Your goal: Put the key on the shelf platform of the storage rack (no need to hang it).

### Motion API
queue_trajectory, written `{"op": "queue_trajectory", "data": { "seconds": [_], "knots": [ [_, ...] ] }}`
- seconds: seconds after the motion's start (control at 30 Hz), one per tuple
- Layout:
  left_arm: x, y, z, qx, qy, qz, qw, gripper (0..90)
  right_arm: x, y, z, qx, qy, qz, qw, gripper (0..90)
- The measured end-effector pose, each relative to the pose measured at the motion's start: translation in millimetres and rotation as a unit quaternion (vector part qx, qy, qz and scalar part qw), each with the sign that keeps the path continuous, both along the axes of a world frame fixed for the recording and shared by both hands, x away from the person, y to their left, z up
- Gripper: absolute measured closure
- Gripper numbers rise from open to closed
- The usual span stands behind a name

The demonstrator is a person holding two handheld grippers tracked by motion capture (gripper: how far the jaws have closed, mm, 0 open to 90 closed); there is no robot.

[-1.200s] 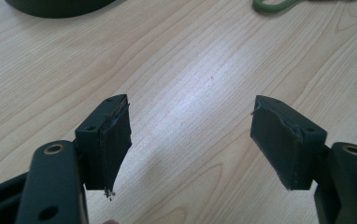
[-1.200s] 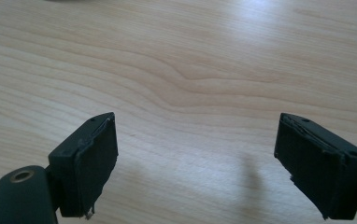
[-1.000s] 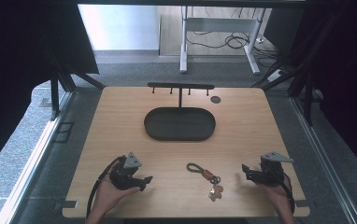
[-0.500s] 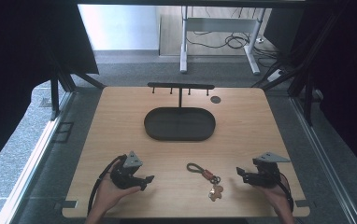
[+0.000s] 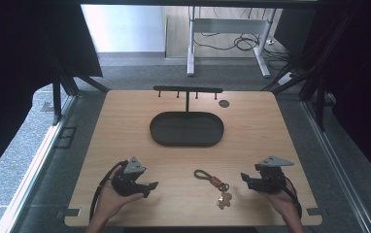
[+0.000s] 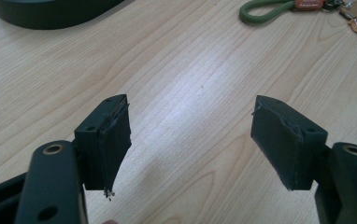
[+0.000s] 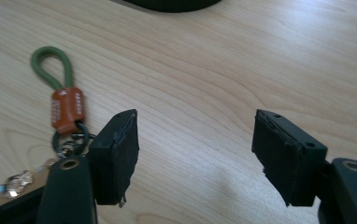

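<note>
Left gripper [image 5: 150, 186] jaws apart over bare tabletop [image 5: 125, 126], keychain [image 5: 215, 184] lying flat between both grippers, light, floppy, slippery metal bits so best pinch the green cord loop [image 7: 50, 67], right gripper [image 5: 244, 177] jaws apart just beside it.

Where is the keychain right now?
In the high view the keychain lies flat on the table's near edge, between both grippers, closer to the right gripper.

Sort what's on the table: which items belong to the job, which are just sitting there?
In play:
- keychain with green cord loop, lying between both grippers
- right gripper, open, nearest to it
- left gripper, open

Probably idle for now:
- dark oval tray
- black hook rack
- small dark disc
</note>
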State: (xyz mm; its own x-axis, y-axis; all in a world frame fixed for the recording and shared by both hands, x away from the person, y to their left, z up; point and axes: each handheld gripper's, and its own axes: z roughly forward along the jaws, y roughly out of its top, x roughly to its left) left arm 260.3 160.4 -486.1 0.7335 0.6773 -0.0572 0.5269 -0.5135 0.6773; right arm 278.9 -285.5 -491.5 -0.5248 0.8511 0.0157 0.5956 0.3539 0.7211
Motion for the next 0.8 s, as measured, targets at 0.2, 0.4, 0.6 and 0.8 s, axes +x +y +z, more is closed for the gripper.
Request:
{"op": "queue_trajectory", "data": {
  "seconds": [0.2, 0.4, 0.6, 0.8],
  "knots": [
    [-2.4, 4.0, 4.2, -0.008, -0.006, 0.001, 1.0, 29.2, 0.5, 15.9, 23.2, -0.042, 0.021, 0.043, 0.998, 34.1],
    [-1.4, 7.3, 3.9, -0.008, -0.005, 0.008, 0.9999, 29.2, 3.4, 33.1, 37.6, -0.064, 0.037, 0.074, 0.9945, 37.2],
    [-0.9, 4.6, 2.0, -0.003, -0.002, 0.003, 1.0, 29.2, 10.3, 42.5, 43.8, -0.071, 0.051, 0.091, 0.992, 38.5],
    [-0.8, 1.8, 0.6, -0.002, -0.001, 0.001, 1.0, 29.2, 12.1, 53.0, 49.5, -0.076, 0.054, 0.109, 0.9897, 38.3]
  ]
}}
